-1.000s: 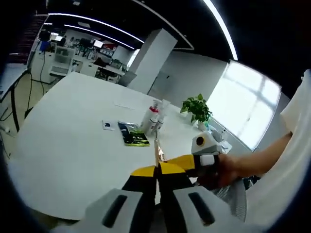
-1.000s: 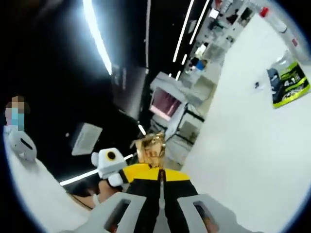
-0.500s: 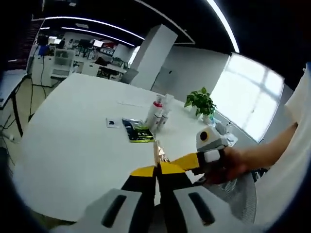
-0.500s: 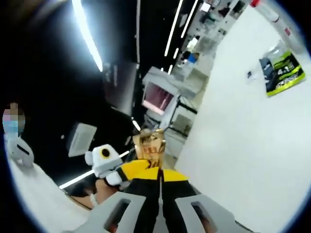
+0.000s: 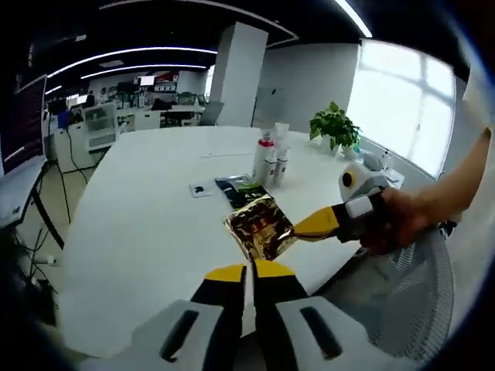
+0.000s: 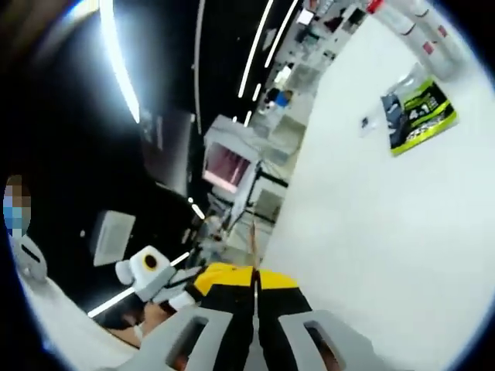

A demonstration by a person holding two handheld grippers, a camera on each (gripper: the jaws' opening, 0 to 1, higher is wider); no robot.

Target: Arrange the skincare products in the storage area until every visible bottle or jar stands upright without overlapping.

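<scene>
My right gripper point(image 5: 300, 229) comes in from the right of the left gripper view, shut on the corner of a gold foil sachet point(image 5: 261, 226) held above the near part of the white table point(image 5: 131, 232). In the right gripper view the sachet point(image 6: 254, 236) is edge-on, a thin strip rising from my shut right gripper point(image 6: 254, 272). My left gripper point(image 5: 248, 270) is shut, with nothing between its jaws, just below the sachet. Several skincare bottles point(image 5: 270, 158) stand upright together far across the table, and show again as bottles point(image 6: 402, 15) at the upper right.
A green and black packet point(image 5: 240, 188) lies flat in front of the bottles, with a small white card point(image 5: 199, 188) beside it. The packet point(image 6: 418, 116) is also in the right gripper view. A potted plant point(image 5: 335, 124) stands at the far edge. A mesh chair point(image 5: 406, 309) is at the right.
The sachet has turned: its face now shows in the left gripper view and its edge in the right gripper view. The right gripper has drawn off to the right of the left jaws.
</scene>
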